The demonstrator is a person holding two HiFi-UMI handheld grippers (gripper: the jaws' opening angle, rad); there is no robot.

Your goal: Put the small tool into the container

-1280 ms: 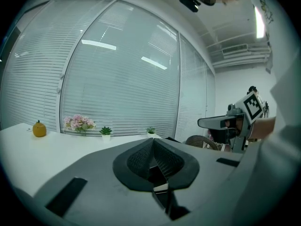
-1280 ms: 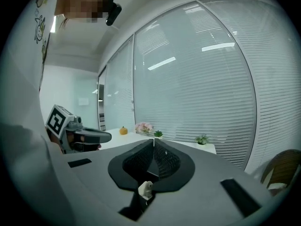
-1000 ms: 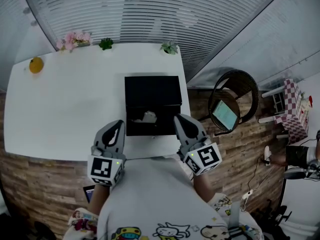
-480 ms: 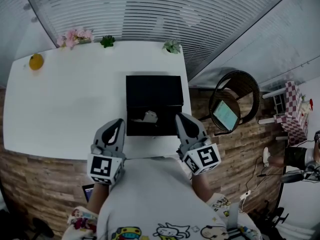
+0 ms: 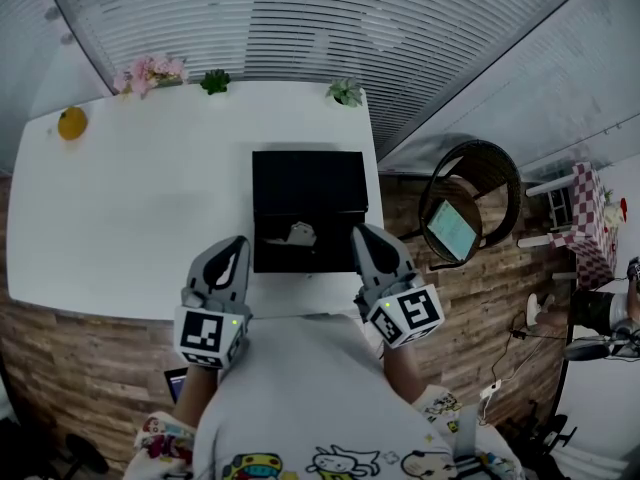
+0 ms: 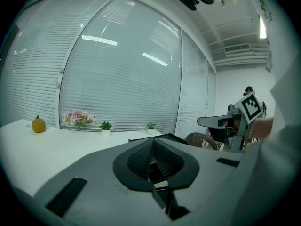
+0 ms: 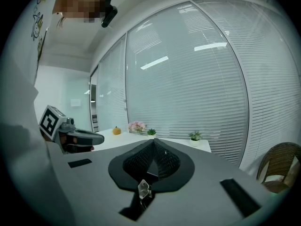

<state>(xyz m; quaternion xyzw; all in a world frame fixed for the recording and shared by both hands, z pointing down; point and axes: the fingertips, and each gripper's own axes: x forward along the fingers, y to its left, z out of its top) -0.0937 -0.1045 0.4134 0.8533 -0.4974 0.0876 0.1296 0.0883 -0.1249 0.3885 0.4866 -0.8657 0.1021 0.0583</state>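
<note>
- Small tool [image 5: 298, 234]: pale piece, appears to lie inside black container [image 5: 308, 183], in its near half; exact seating too small to tell.
- Container: on white table [image 5: 120, 218], toward near right corner, close to right edge.
- Left gripper [image 5: 236, 248], right gripper [image 5: 362, 236]: both clenched, nothing between jaws; over table's near edge, flanking container.
- Risk: careless right-gripper swing knocks container toward right edge, spilling tool.
- Risk: reaching in with pinched jaws shoves tool rather than gripping it.

**Box by the table's right edge**

On the white table [image 5: 130, 208] sits a black open box [image 5: 308, 183], with a small pale tool [image 5: 298, 234] seemingly inside its near half. An orange round fruit [image 5: 71, 124] lies far left, and a round wicker chair [image 5: 480, 163] stands to the right.
</note>
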